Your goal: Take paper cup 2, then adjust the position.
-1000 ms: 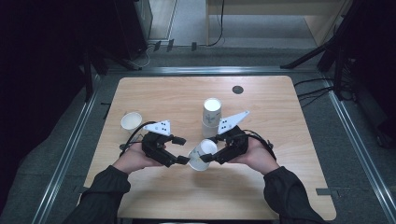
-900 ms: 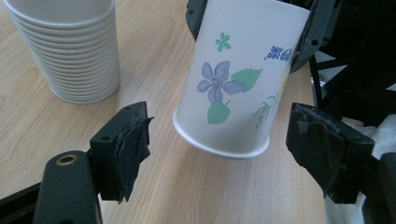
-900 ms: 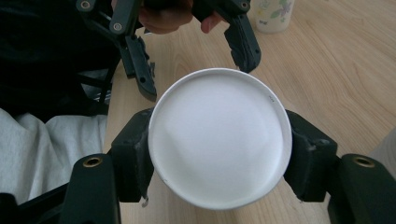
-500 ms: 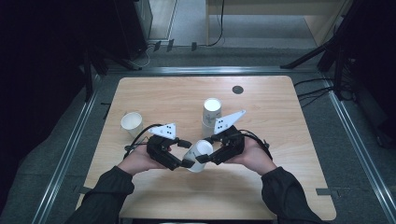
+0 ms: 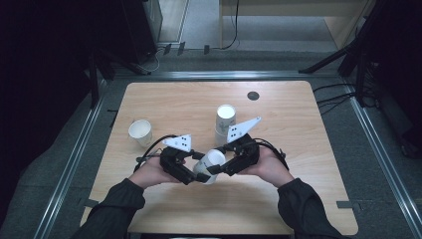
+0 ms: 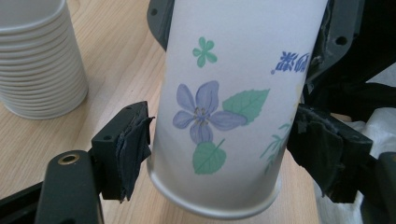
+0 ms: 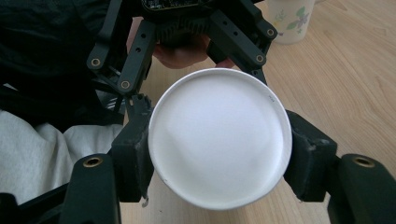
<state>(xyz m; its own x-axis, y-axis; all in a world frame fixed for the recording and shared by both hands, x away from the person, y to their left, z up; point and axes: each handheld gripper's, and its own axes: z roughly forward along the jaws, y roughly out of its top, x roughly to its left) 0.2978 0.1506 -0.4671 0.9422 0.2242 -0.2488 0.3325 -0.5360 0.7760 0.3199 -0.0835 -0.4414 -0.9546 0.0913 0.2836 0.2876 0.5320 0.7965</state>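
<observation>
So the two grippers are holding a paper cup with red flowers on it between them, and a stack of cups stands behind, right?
Not quite: the flowers on the paper cup are purple-blue with green leaves, not red, as the left gripper view shows. The rest holds: the left gripper and right gripper have it between them, and the stack of cups stands behind.

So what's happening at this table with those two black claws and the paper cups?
A person holds a claw in each hand and works on one flowered paper cup between them, above the wooden table. The right claw grips the cup across its base. The left claw has its jaws around the cup's side; its pads have just been closing and opening a little. A stack of cups stands behind, and a single cup sits to the left.
</observation>
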